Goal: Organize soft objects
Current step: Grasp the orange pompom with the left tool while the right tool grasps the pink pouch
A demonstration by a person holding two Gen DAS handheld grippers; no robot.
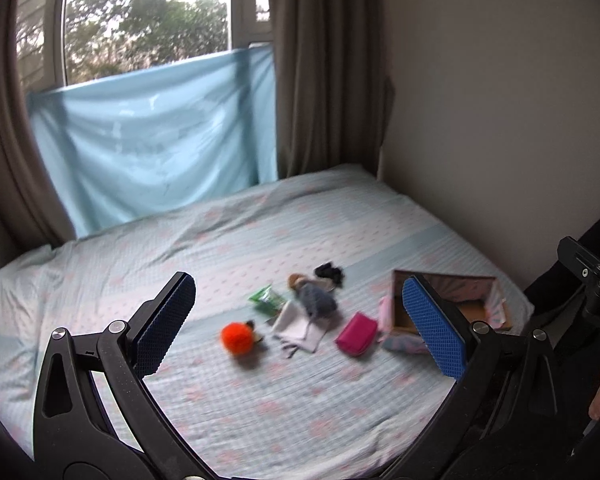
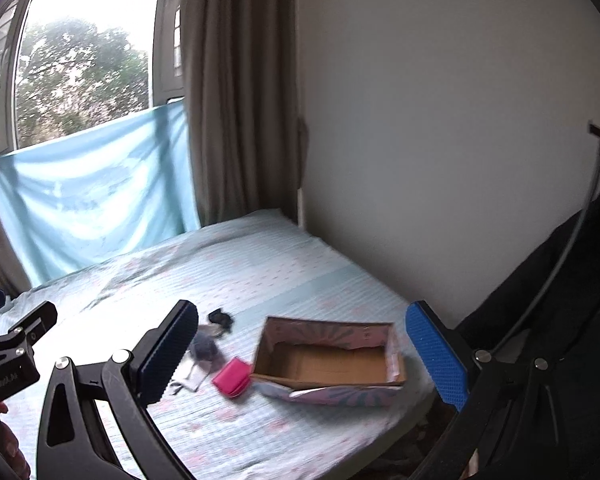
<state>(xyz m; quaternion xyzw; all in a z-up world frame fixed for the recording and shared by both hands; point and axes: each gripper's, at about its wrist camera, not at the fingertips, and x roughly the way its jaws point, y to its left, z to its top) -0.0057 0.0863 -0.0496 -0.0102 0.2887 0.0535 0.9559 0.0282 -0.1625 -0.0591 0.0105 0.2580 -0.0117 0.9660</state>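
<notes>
I hold my left gripper spread wide and empty above the pale checked bedsheet; my right gripper is equally agape. Beyond them lie a fuzzy orange ball, white folded cloth, grey stuffed doll and magenta pouch, just beside an open pink-flowered cardboard box.

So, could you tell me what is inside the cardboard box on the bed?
The cardboard box shows only its bare brown floor; nothing lies in it. The strip behind its near wall is hidden.
</notes>
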